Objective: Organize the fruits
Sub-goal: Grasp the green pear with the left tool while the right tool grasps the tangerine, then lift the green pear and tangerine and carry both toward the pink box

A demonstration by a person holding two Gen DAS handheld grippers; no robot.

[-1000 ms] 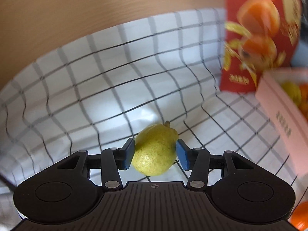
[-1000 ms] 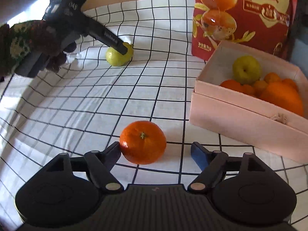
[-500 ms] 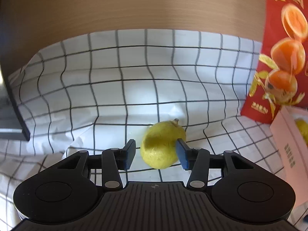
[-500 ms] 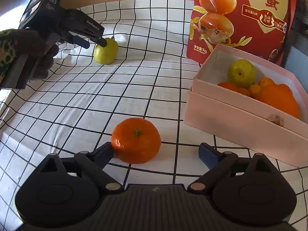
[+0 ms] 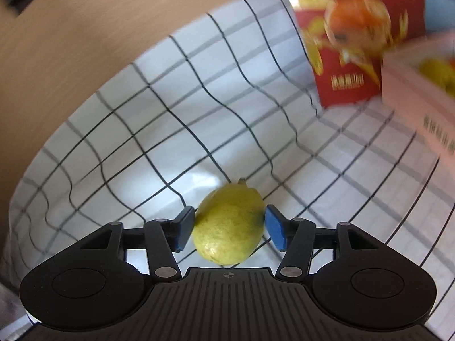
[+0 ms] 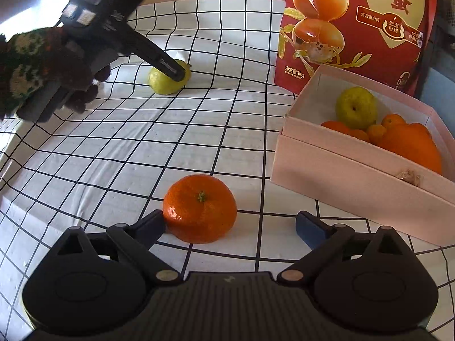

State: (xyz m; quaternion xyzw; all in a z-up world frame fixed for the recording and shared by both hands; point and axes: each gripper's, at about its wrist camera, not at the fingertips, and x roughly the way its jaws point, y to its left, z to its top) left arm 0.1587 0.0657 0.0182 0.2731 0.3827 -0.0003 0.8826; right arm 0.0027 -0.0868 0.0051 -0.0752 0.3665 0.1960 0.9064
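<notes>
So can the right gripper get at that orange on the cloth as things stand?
Probably yes: the orange sits between the right gripper's opening jaws, against one finger, with a wide gap to the other and nothing blocking.

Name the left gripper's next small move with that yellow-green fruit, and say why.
Probably close. The left gripper straddles the yellow-green fruit on the checked cloth, jaws opening, the pads close beside it. The pink box already holds similar fruit.

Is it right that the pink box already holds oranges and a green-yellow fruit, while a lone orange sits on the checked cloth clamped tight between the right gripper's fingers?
Not quite. In the right wrist view the right gripper stands open around the orange: one finger is at its side, the other stands well clear. The pink box and its fruit are as you say.
</notes>
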